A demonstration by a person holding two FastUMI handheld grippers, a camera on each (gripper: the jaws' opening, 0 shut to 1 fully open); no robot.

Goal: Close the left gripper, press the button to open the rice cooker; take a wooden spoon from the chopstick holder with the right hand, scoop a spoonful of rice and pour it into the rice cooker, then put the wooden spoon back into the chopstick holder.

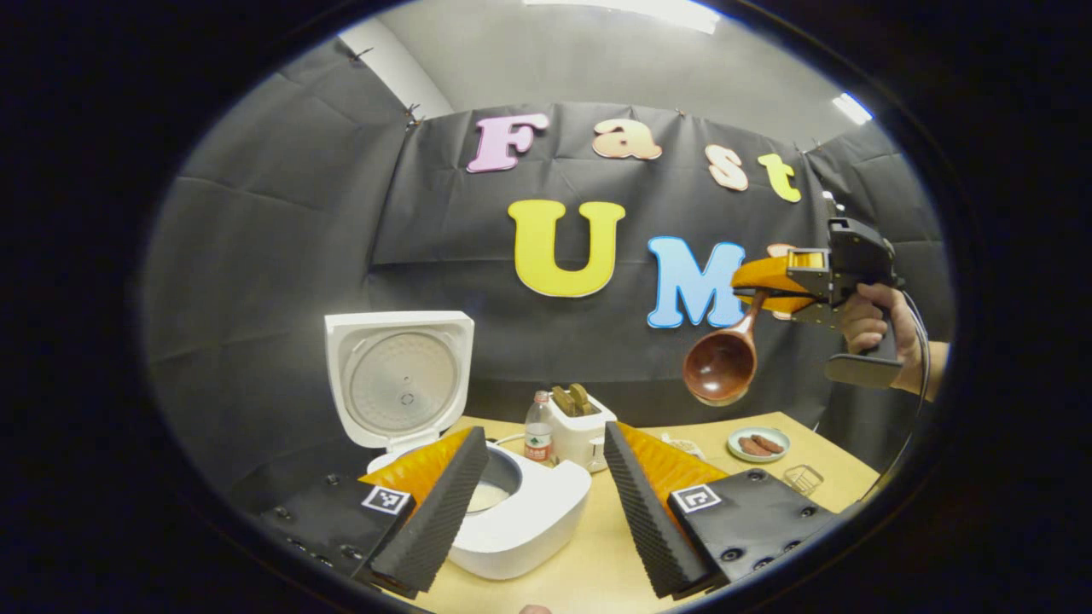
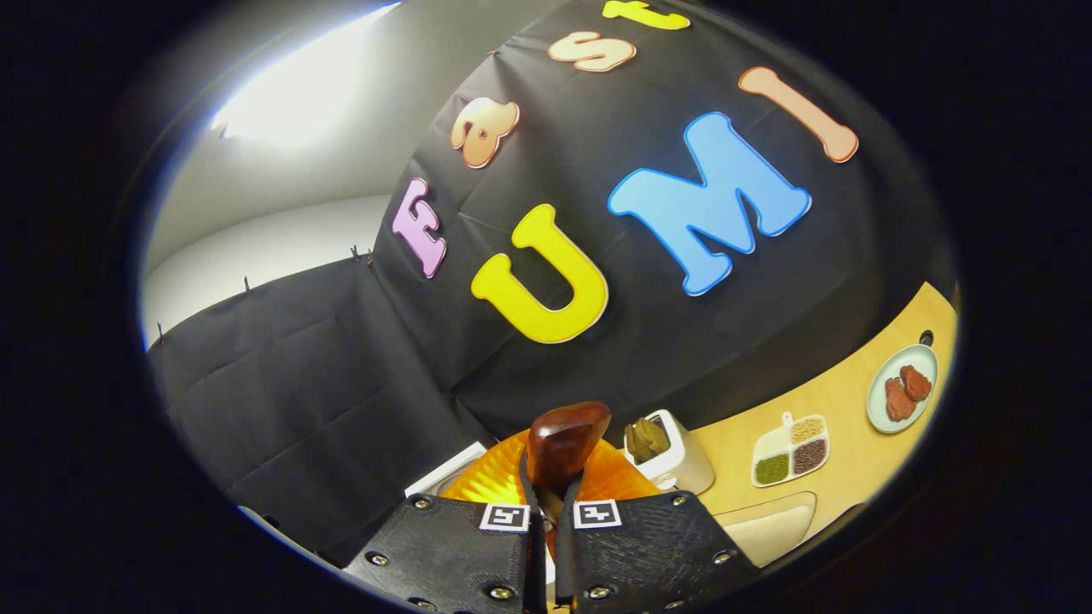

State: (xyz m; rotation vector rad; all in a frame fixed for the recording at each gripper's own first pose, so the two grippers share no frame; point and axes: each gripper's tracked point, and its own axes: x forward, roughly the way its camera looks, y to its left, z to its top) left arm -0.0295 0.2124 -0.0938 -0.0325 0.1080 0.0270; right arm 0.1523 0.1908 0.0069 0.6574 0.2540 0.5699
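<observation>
White plastic marks the rice cooker (image 1: 512,520), which sits on the pale wooden table (image 1: 597,563) with its lid (image 1: 399,379) swung upright and the inner pot exposed; something pale lies in the pot, though what it is cannot be told. In the left gripper view the left gripper (image 1: 546,503) hangs low over the cooker with its two ridged fingers spread wide apart and nothing between them. Behind the cooker stand a small bottle (image 1: 538,429) and the white chopstick holder (image 1: 580,431), with brown handles poking from its top. High at the right of that view a hand (image 1: 879,328) holds the right gripper (image 1: 762,290), whose fingers are clamped on the handle of the wooden spoon (image 1: 723,362); the spoon's bowl hangs down and faces the camera, well above the table. In the right gripper view the same gripper's fingers meet tightly around the spoon's stem, the bowl rising just ahead of them. On the table lie a small plate (image 2: 901,390) with reddish-brown pieces, a divided tray (image 2: 791,460) of grains, and a pale dish (image 2: 772,524).
</observation>
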